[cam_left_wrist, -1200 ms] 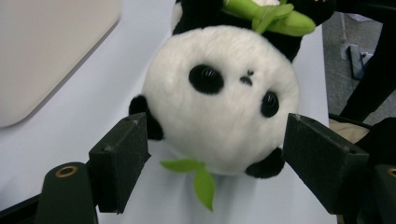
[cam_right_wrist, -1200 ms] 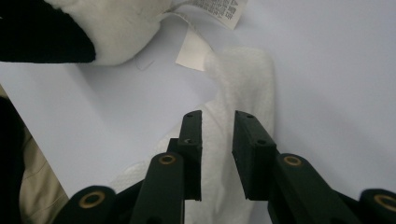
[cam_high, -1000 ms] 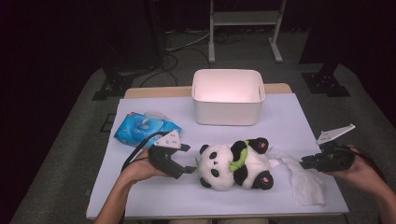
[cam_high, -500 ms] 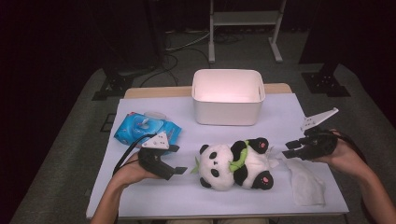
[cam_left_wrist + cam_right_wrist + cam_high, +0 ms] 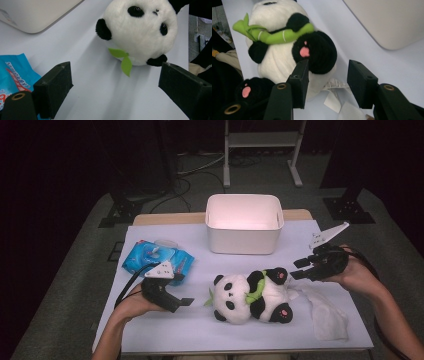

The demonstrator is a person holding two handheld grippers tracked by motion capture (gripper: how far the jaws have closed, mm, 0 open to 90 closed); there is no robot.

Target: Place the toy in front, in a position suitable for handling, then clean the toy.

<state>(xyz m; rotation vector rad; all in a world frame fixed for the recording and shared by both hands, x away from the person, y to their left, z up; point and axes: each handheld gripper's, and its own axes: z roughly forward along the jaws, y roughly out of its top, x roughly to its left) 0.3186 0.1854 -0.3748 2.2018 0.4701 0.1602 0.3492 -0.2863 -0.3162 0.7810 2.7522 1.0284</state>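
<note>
On the left, a blue wipes packet (image 5: 158, 258) lies near the desk's (image 5: 165, 330) edge. Just beside it the left hand-held gripper (image 5: 186, 302) rests low, its jaws wide and just opened further, nothing between them, aimed at the plush panda's (image 5: 251, 295) head. The panda lies on its back mid-desk, not gripped yet; lifting it seems all still to do. Behind stands a white bin (image 5: 244, 223), empty. The right hand-held gripper (image 5: 299, 268) hovers by the panda's foot, its jaws half-spread and just widened, gripping nothing. A crumpled tissue (image 5: 327, 315) lies close under that approach.
</note>
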